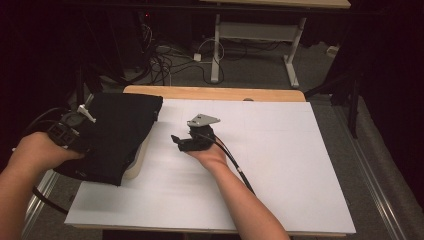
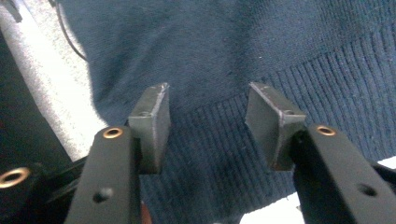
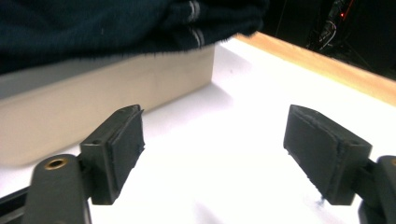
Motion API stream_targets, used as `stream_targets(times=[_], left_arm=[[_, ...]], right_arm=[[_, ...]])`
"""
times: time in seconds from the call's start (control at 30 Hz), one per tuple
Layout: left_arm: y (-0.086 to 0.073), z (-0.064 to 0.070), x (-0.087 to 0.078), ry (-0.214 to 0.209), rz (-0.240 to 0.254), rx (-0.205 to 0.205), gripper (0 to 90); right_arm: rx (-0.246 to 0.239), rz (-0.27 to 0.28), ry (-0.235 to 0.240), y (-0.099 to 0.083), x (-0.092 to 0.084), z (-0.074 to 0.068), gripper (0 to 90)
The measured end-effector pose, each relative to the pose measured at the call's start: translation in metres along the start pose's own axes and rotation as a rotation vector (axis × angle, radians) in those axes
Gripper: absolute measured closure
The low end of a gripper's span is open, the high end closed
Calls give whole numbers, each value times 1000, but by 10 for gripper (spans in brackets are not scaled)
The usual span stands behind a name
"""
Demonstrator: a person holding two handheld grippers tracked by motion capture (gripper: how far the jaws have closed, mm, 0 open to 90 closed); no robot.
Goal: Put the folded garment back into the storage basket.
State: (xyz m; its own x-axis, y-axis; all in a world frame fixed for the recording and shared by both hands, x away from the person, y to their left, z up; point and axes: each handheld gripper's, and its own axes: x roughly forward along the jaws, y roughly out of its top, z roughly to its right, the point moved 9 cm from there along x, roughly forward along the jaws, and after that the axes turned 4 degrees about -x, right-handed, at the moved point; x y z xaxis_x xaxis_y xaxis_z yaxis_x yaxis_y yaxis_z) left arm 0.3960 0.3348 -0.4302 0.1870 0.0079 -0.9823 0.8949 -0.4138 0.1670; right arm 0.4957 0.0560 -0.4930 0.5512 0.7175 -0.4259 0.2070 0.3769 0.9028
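A sweater (image 1: 120, 132) lies on a box (image 1: 138, 161) at the table's (image 1: 280, 165) left. The right gripper (image 1: 176, 140) sits just right of it.

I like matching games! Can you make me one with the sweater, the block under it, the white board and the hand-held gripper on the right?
Things:
1. folded sweater
2. block
3. white board
4. right hand-held gripper

Descriptions:
A. pale beige, under the knit
B. jaws open, nothing between them
C. dark blue, ribbed hem
D. flat, covering the wooden table

Pairs: 1-C, 2-A, 3-D, 4-B
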Motion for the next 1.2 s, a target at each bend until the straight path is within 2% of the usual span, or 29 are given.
stream_targets(times=[0.13,0.17,0.2,0.23,0.4,0.43,0.47,0.6,0.77,0.93,1.0,1.03,1.13,1.2], left_arm=[[1,0,9,14,-19,-5,566],[1,-1,15,29,-38,-7,639],[1,-1,15,29,-38,-7,679],[0,-2,20,41,-55,-23,724],[1,0,27,60,-72,8,860],[1,0,29,65,-77,14,860],[2,1,32,62,-84,23,866],[3,0,38,54,-90,19,873],[6,0,50,48,-113,40,874],[12,-1,58,32,-131,22,873],[13,-1,60,27,-136,18,873],[15,-2,61,21,-140,15,874],[19,-3,65,15,-135,3,873],[22,-4,70,11,-121,-12,873]], right_arm=[[3,-3,6,-13,-12,-2,167],[0,-6,4,-22,-23,-2,146],[0,-6,4,-22,-23,-2,146],[1,-1,0,-27,-32,-2,105],[-15,-5,-34,-38,-56,1,40],[-15,-5,-34,-38,-56,1,40],[-20,-3,-42,-42,-69,2,33],[-31,3,-53,-49,-90,3,30],[-39,-5,-83,-63,-118,8,26],[-32,-5,-117,-78,-145,15,2],[-32,-3,-123,-80,-151,17,2],[-24,6,-139,-84,-163,20,2],[-22,17,-150,-86,-173,22,2],[-15,21,-163,-93,-185,24,2]])
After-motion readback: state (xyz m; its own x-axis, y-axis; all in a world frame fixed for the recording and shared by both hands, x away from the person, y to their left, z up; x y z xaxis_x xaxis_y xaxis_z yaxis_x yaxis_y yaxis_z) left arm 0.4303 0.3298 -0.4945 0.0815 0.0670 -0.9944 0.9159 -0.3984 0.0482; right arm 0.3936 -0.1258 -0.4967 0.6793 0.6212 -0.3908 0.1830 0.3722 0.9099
